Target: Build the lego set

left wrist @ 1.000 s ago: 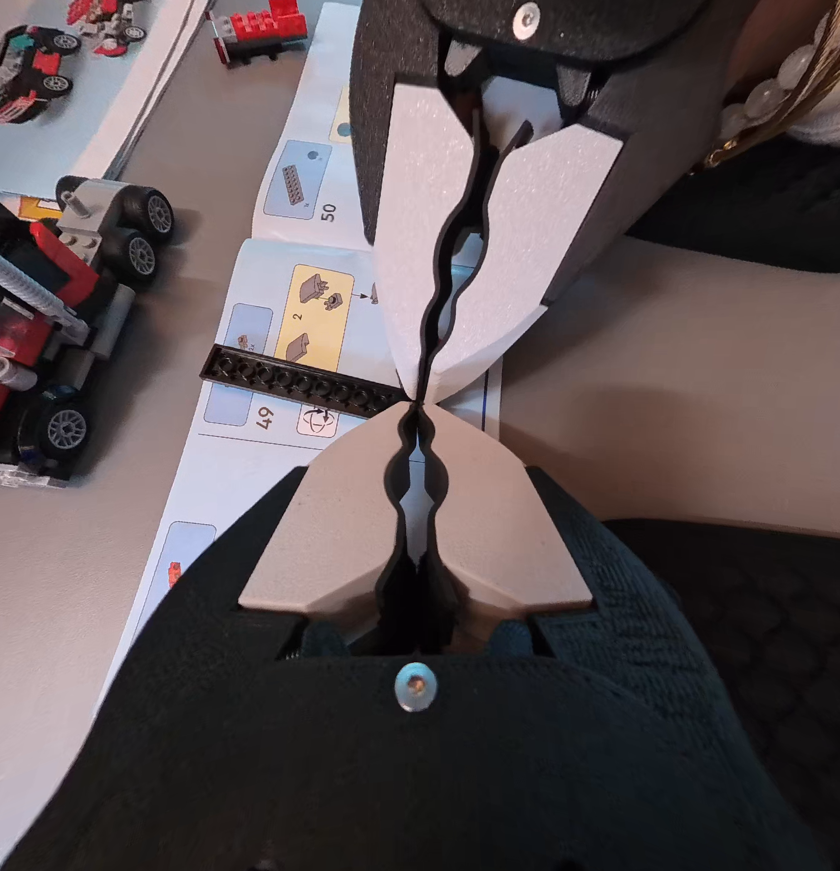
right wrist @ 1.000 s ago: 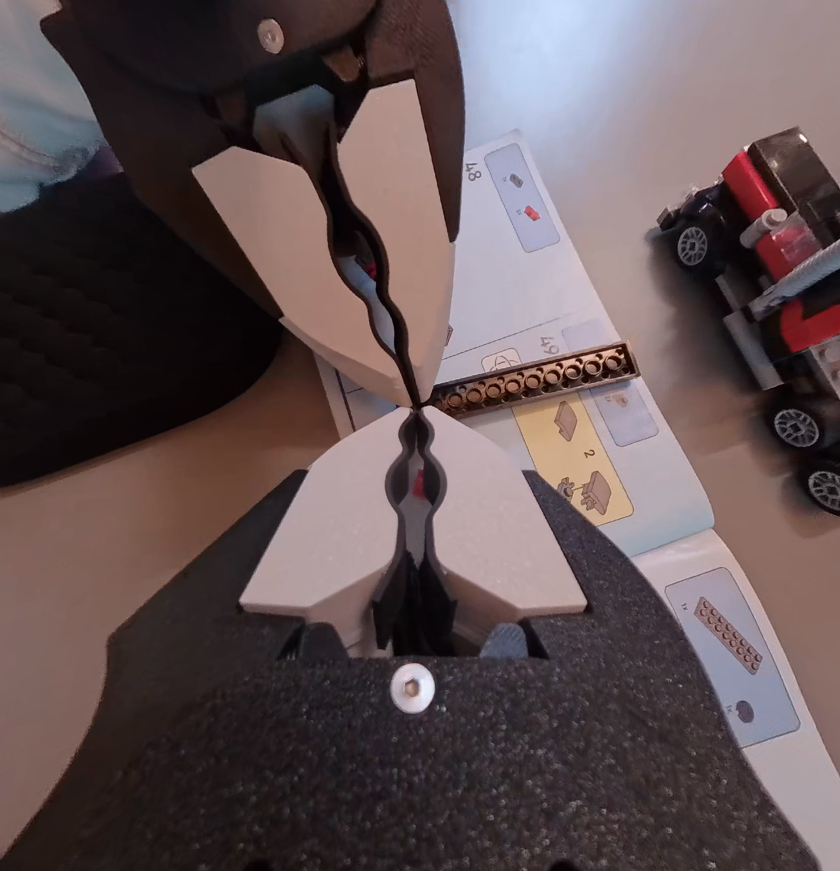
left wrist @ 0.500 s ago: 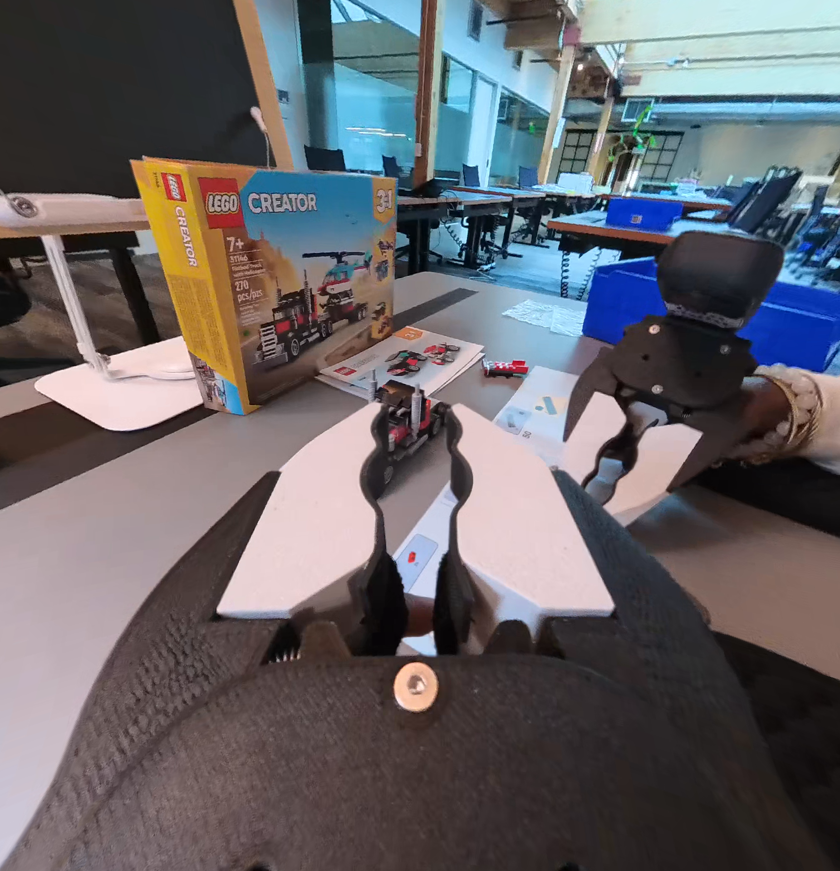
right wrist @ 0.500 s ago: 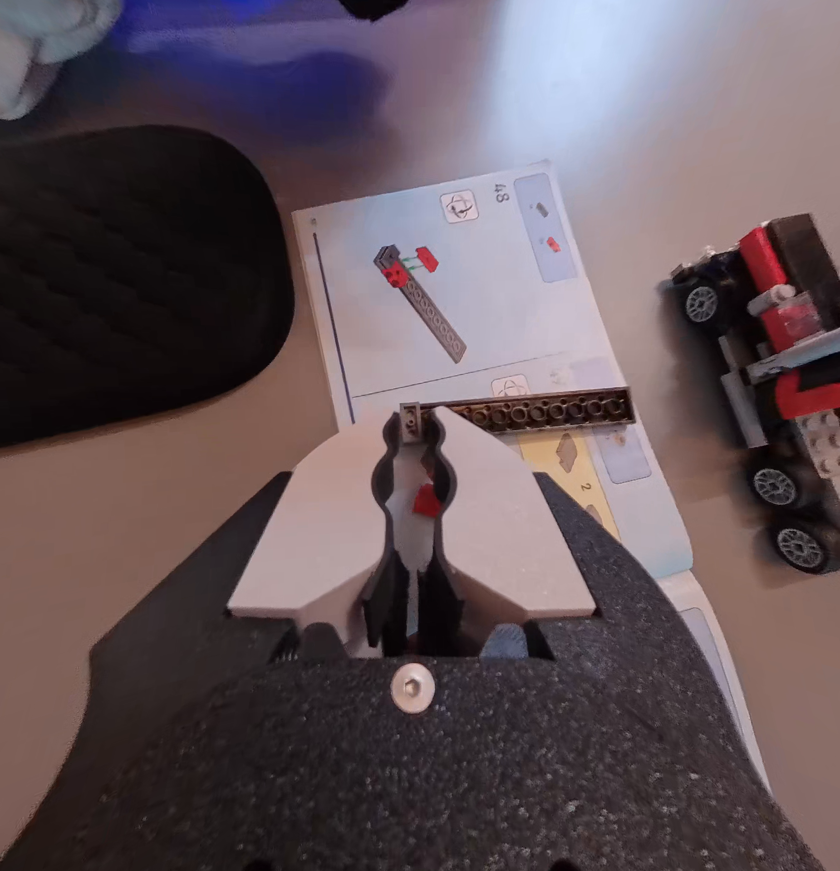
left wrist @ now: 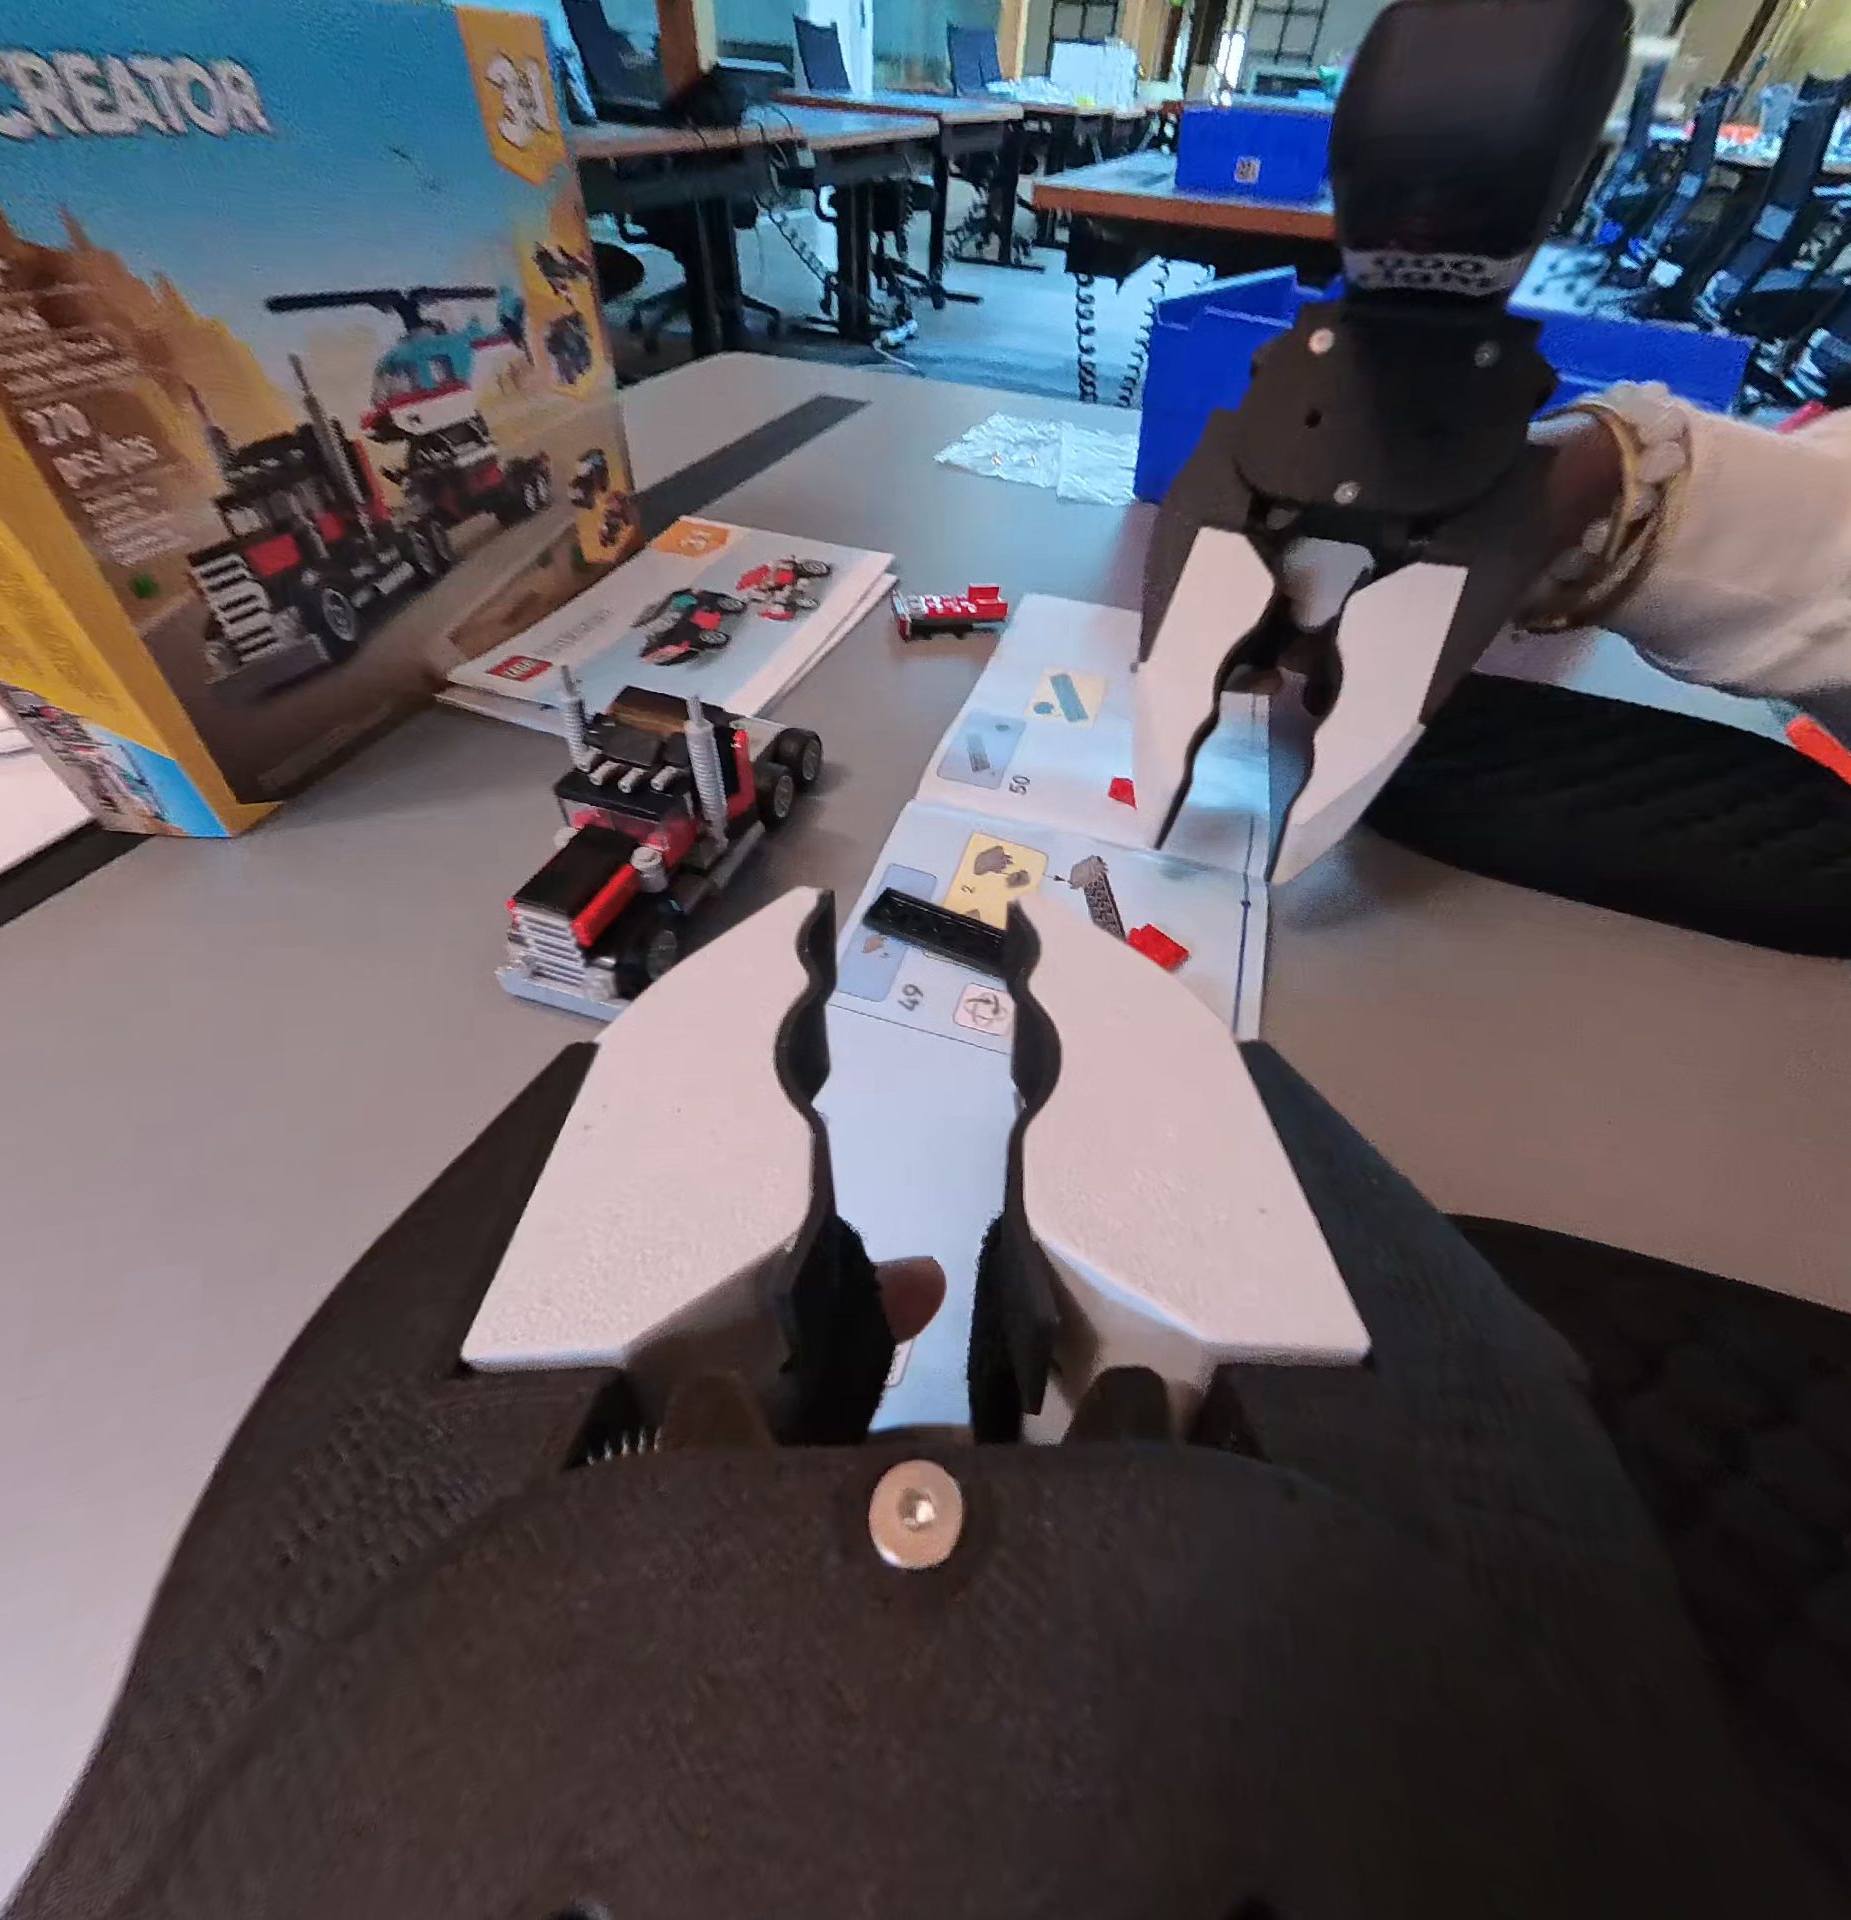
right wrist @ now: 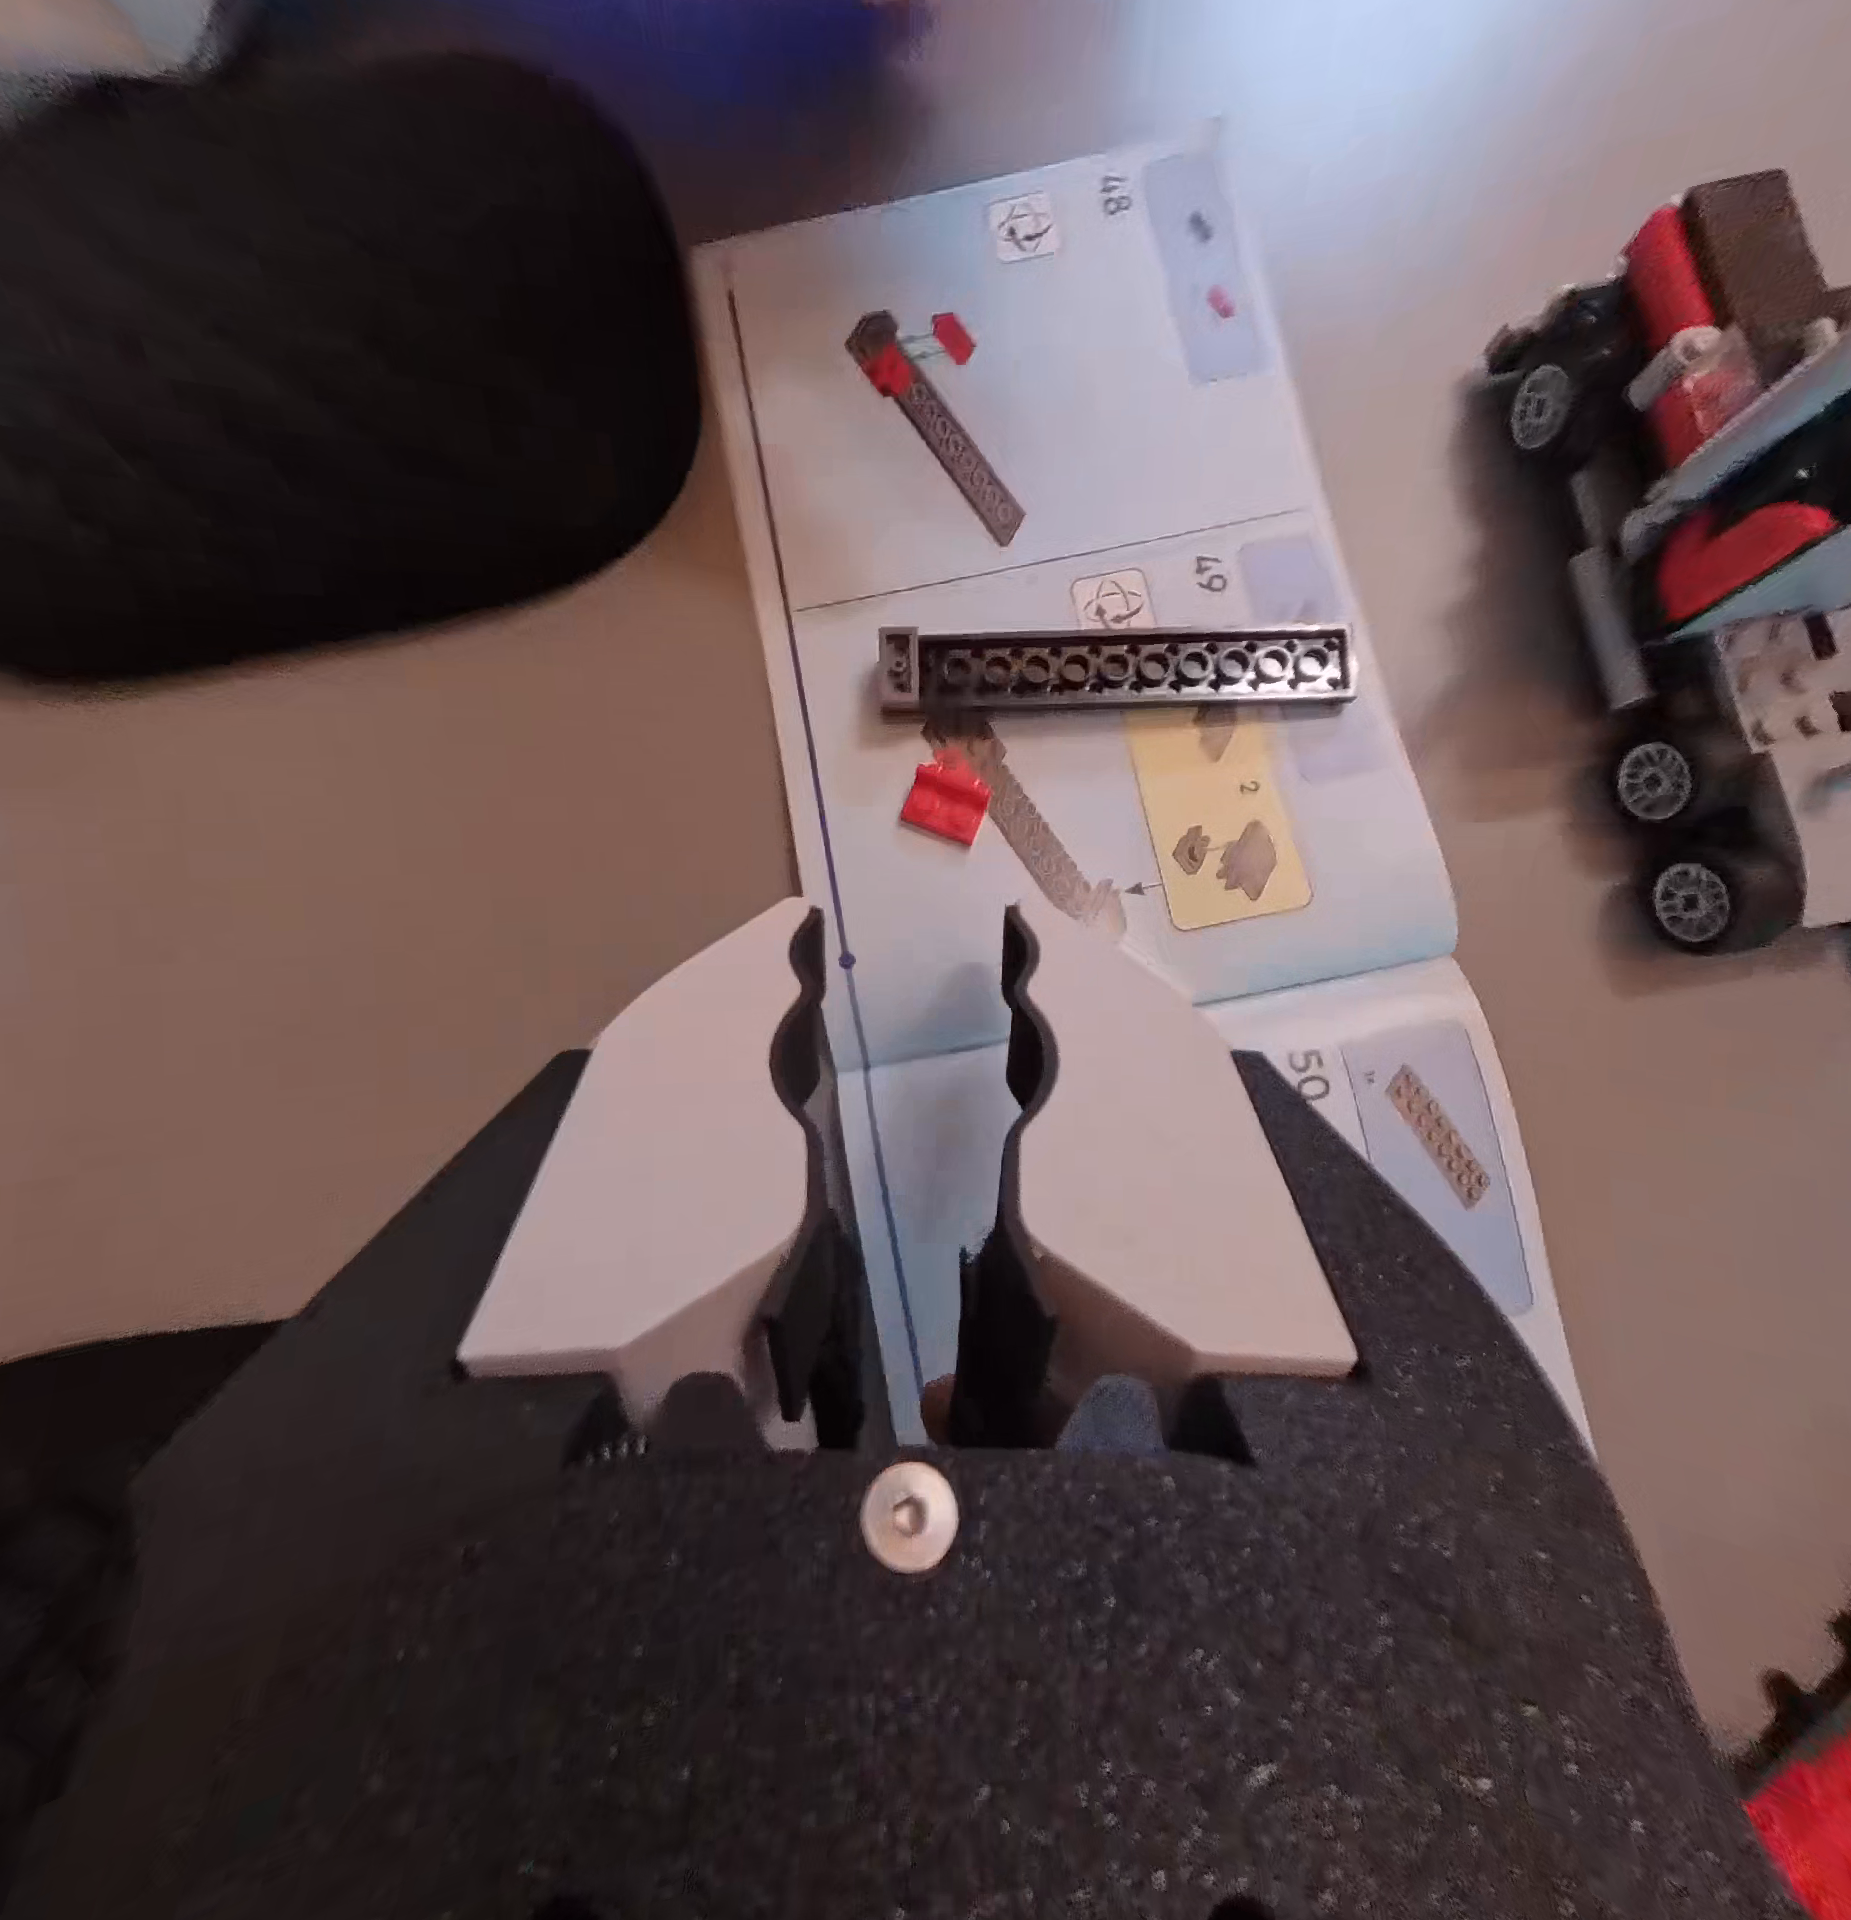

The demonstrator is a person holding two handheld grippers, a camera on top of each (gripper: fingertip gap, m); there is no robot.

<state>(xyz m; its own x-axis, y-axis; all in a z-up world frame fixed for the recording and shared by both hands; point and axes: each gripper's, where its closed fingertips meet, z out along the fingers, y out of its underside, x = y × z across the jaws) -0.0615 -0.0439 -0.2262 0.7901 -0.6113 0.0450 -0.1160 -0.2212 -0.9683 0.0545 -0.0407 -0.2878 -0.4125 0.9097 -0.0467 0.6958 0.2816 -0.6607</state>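
On the far left of the grey table stands a tall, colourful cardboard set box, upright. To the right of the box, closed printed booklets lie flat in a stack, and in front of them sits a built black and red toy truck with grey wheels and two ribbed exhaust stacks. A small red brick assembly lies right of the booklets. Right of the truck, an open, pale blue instruction booklet lies flat. On its page rests a long, black, studded plate with a small grey piece at one end; a small, loose red brick lies just beside that end, apart from the plate.

The left gripper hovers above the near part of the open booklet, its white fingers spread and empty, the black plate showing beyond their tips. Farther right, the right gripper points down at the booklet's fold, close to the page; whether it touches cannot be told. Its fingers are likewise spread, holding nothing, with the red brick and plate ahead of them. A black padded surface lies at the far right, beyond the booklet.
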